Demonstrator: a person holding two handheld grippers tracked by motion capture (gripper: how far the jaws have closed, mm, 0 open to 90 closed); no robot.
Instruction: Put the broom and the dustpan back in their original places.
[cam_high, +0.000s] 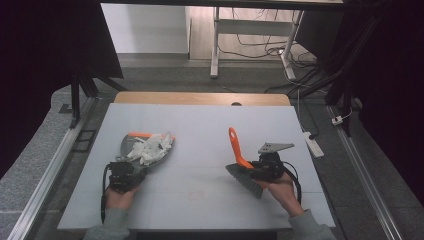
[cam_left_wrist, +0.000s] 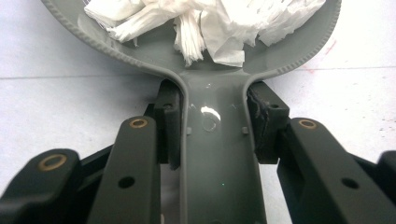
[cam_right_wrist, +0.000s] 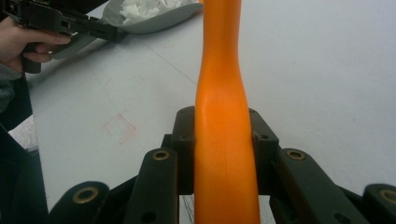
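A grey dustpan (cam_high: 162, 150) lies on the white table at the left, heaped with crumpled white paper scraps (cam_high: 149, 146). My left gripper (cam_high: 131, 171) is shut on its handle. In the left gripper view the handle (cam_left_wrist: 212, 154) runs between the two pads (cam_left_wrist: 169, 122), and the scraps (cam_left_wrist: 210, 23) fill the pan above. At the right, my right gripper (cam_high: 258, 168) is shut on a brush with an orange handle (cam_high: 234, 146) and grey bristles (cam_high: 246, 181). The right gripper view has that handle (cam_right_wrist: 223, 93) rising between the jaws, with the dustpan (cam_right_wrist: 154, 22) and left gripper (cam_right_wrist: 60, 21) far off.
The white mat (cam_high: 200, 125) covers most of the table, with a wooden strip (cam_high: 200, 98) at its far edge. A white power strip (cam_high: 313, 142) lies on the floor at the right. A faint red mark (cam_right_wrist: 120, 129) shows on the mat between the grippers.
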